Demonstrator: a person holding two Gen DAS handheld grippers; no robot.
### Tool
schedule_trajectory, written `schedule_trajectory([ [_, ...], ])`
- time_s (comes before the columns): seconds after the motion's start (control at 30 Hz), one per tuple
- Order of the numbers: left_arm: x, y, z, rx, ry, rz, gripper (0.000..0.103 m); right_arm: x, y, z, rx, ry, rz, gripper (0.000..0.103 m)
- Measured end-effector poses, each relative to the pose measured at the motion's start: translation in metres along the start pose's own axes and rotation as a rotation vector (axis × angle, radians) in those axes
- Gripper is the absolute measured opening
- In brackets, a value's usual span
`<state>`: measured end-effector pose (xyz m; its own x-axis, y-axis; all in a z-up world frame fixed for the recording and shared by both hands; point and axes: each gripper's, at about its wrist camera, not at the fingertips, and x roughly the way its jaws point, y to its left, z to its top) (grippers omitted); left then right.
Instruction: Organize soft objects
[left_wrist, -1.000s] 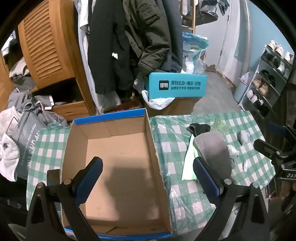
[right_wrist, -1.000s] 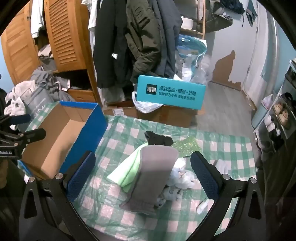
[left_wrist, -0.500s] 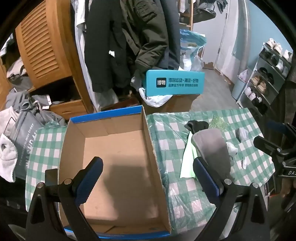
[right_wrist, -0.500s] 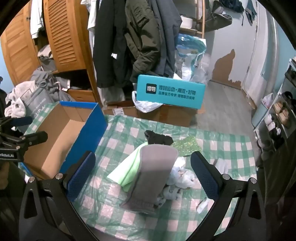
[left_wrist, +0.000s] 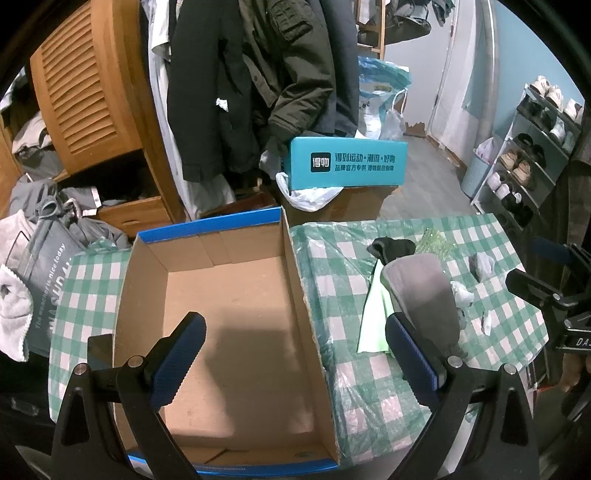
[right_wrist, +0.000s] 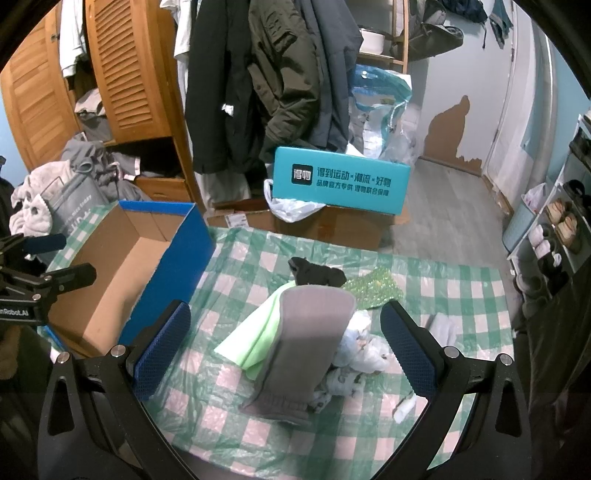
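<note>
— Where were the left tongs (left_wrist: 295, 352) when you looked?

— Hanging above the open cardboard box (left_wrist: 221, 295), fingers spread wide, nothing between them. The box had blue outer walls and a bare brown floor, and it sat on the left part of the tabletop (right_wrist: 443, 291), which wore a green-and-white checked cloth.

— And the right tongs (right_wrist: 286, 341)?

— Also spread wide and gripping nothing, poised over the heap of soft things to the right of the box. A grey sock (right_wrist: 306, 343) lay on top of the heap, its ribbed cuff toward the near edge. It rested partly on a light green cloth (right_wrist: 255, 343) and partly on some crumpled white patterned fabric (right_wrist: 360, 350).

— Anything farther back?

— A black sock (right_wrist: 316, 271) just beyond the grey one, and a green sparkly piece (right_wrist: 373, 290) beside it on the right. A small white bit (right_wrist: 404, 406) lay alone near the right front.

— Beyond the tabletop?

— A teal box with Chinese lettering (right_wrist: 341, 181) sat on cartons on the floor, dark coats (right_wrist: 258, 85) hung behind it, and a shoe rack (left_wrist: 524, 162) stood at the far right.
</note>
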<state>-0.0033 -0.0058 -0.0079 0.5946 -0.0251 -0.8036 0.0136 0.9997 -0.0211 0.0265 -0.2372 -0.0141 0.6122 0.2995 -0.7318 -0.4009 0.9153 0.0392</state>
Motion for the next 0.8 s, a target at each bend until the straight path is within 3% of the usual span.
schedule_trajectory([
  [0.8, 0.0019, -0.0017, -0.0020, -0.001, 0.006, -0.001, 0.099, 0.0001, -0.0019, -0.0017, 0.003, 0.003, 0.002, 0.101],
])
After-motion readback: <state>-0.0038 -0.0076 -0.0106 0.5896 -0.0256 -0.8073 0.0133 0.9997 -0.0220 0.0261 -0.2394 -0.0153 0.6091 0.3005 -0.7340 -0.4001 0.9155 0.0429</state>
